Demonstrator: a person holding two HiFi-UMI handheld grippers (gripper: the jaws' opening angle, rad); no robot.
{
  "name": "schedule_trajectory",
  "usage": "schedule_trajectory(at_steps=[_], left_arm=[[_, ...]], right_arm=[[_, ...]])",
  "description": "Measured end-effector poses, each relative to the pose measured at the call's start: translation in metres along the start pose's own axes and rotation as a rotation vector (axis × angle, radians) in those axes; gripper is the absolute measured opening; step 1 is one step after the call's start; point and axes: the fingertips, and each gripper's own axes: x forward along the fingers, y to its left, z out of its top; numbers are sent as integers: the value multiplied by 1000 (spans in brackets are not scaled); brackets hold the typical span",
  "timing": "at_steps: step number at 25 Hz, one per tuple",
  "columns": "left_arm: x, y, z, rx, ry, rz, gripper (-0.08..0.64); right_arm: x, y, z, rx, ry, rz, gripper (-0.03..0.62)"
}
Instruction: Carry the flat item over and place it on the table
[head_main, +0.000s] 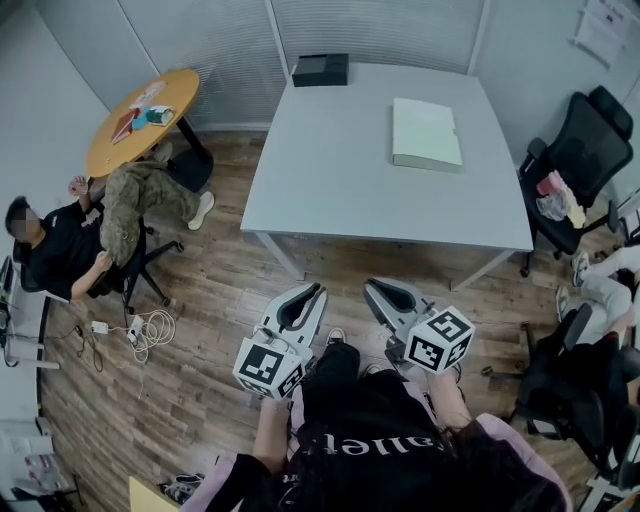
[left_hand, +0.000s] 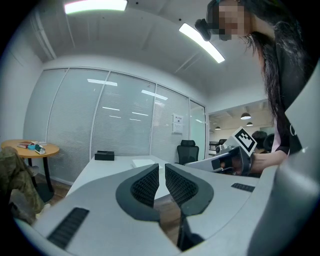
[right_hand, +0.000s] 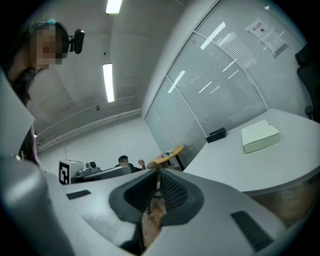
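Observation:
The flat item, a pale box (head_main: 426, 134), lies on the right part of the grey table (head_main: 340, 180). It also shows in the left gripper view as a flat box (left_hand: 144, 162) and in the right gripper view as a flat box (right_hand: 260, 136). My left gripper (head_main: 312, 293) and right gripper (head_main: 378, 290) hang side by side over the wooden floor, short of the table's near edge. Both point toward the table. The left gripper (left_hand: 161, 168) has its jaws nearly touching with nothing between them. The right gripper (right_hand: 158, 175) is shut and empty.
A black box (head_main: 320, 70) sits at the table's far edge. A round wooden table (head_main: 145, 115) and a seated person (head_main: 70, 250) are at the left, with cables (head_main: 150, 330) on the floor. Black office chairs (head_main: 585, 150) stand at the right.

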Motion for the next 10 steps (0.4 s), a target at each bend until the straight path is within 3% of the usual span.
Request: schedule_trajectory(at_steps=[10], left_arm=[[-11,-27,-5,16,-12,-4,57]], right_arm=[[-23,15,-8,-4,-11,25,32]])
